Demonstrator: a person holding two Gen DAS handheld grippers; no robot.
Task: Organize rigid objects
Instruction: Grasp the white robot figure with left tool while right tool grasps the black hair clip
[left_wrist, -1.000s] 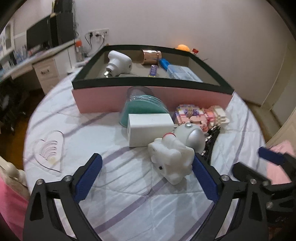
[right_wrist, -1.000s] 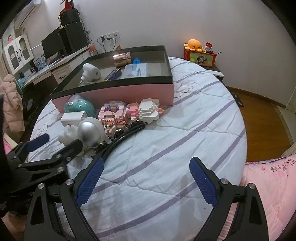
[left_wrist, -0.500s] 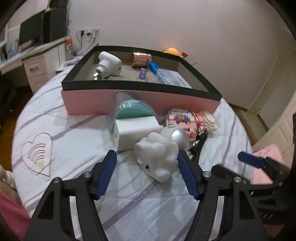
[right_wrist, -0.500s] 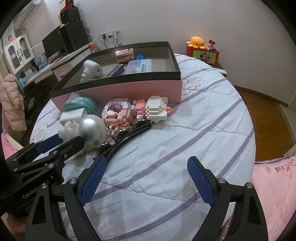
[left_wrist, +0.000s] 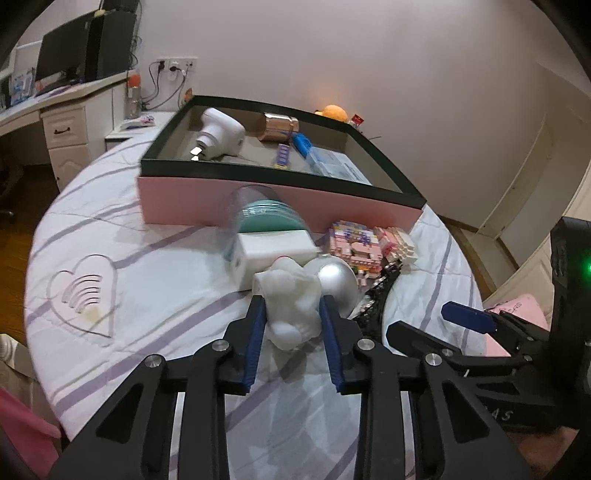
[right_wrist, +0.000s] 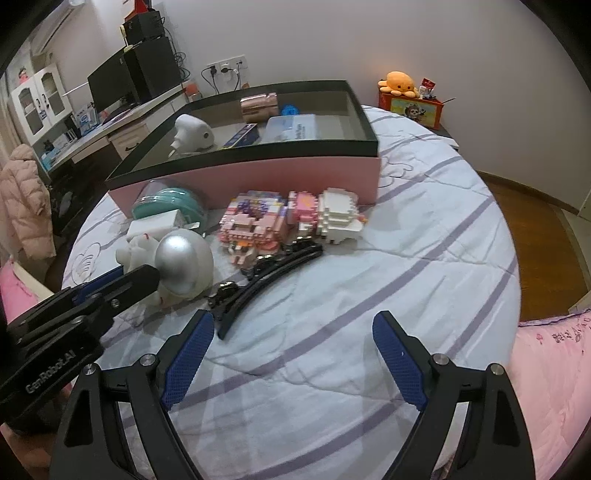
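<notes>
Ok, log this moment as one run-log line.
left gripper: shut on astronaut figure | right gripper: open, holding nothing | pink box: not yet reached

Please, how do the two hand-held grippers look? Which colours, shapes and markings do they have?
Both the left gripper and the right gripper have black angular frames with silver bolts and blue textured pads. One body shows white lettering, the other a green light.

The left gripper (left_wrist: 293, 325) is clamping the white astronaut figure (left_wrist: 291, 299) by its body, blue pads (left_wrist: 255, 339) pressing on both sides. The figure's silver helmet (left_wrist: 338, 280) is lying beside a white box (left_wrist: 273, 251) on the striped bedspread (left_wrist: 147, 258). The right gripper (left_wrist: 469, 321) is showing at the right edge.
</notes>
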